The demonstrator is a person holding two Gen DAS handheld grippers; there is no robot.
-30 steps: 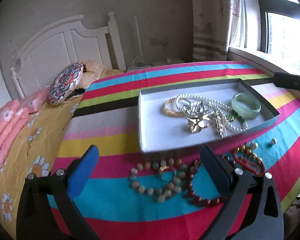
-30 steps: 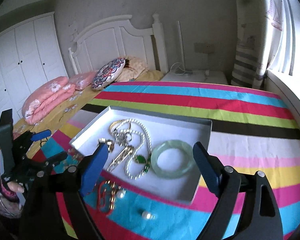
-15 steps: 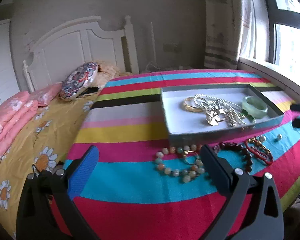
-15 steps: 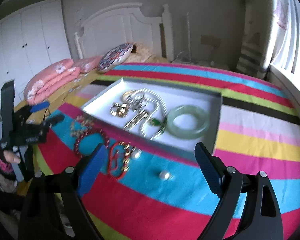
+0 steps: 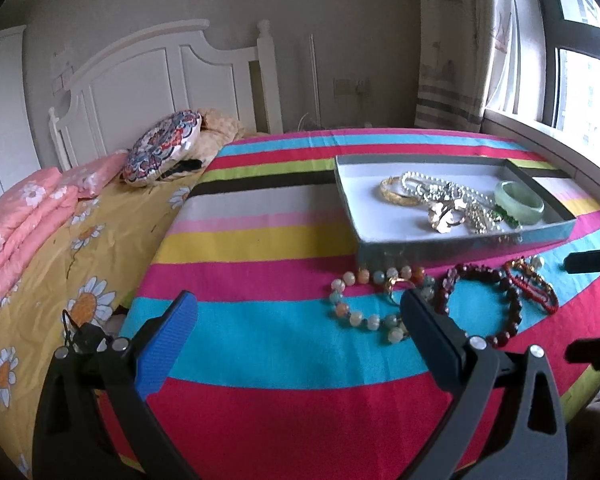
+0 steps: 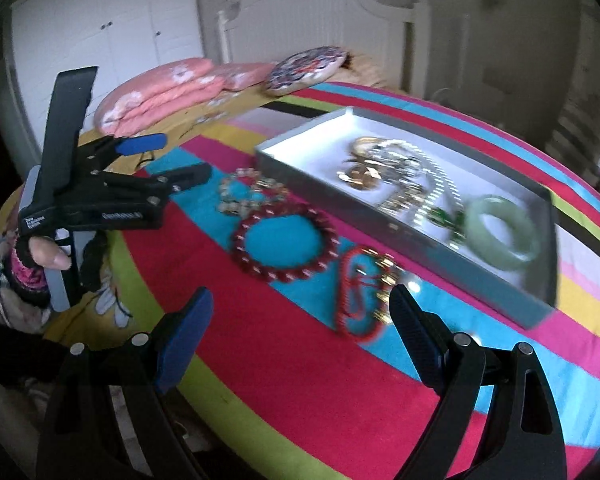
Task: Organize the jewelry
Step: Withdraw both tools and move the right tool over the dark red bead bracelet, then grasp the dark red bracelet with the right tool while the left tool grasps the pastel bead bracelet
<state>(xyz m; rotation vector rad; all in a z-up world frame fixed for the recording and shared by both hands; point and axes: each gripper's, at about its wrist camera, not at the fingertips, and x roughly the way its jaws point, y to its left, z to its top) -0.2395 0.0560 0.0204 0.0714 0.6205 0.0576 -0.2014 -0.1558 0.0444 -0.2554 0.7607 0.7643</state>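
Observation:
A grey tray (image 5: 460, 242) (image 6: 340, 196) on the striped cloth holds a jade bangle (image 5: 520, 202) (image 6: 500, 232), a gold bangle (image 5: 398, 196), pearls and gold pieces. In front of it lie a pastel bead bracelet (image 5: 356, 316) (image 6: 236, 206), a dark red bead bracelet (image 5: 476, 270) (image 6: 284, 276) and a red cord bracelet (image 5: 534, 292) (image 6: 356, 292). My left gripper (image 5: 298, 300) (image 6: 180, 156) is open and empty, left of the pastel beads. My right gripper (image 6: 300, 296) (image 5: 568, 308) hovers near the red bracelets, its jaws closing with nothing between them.
The round table's edge (image 6: 236, 396) curves close below my right gripper. A bed with a yellow flowered sheet (image 5: 60, 264), pink folded quilts (image 5: 24, 216) and a patterned cushion (image 5: 162, 148) lies to the left. A hand (image 6: 48, 254) holds the left gripper. A window sill (image 5: 548, 140) runs behind the tray.
The right gripper has swung down and left, from over the tray to in front of the loose bracelets. The left gripper has drawn back leftward, so the jewellery sits further right in its view.

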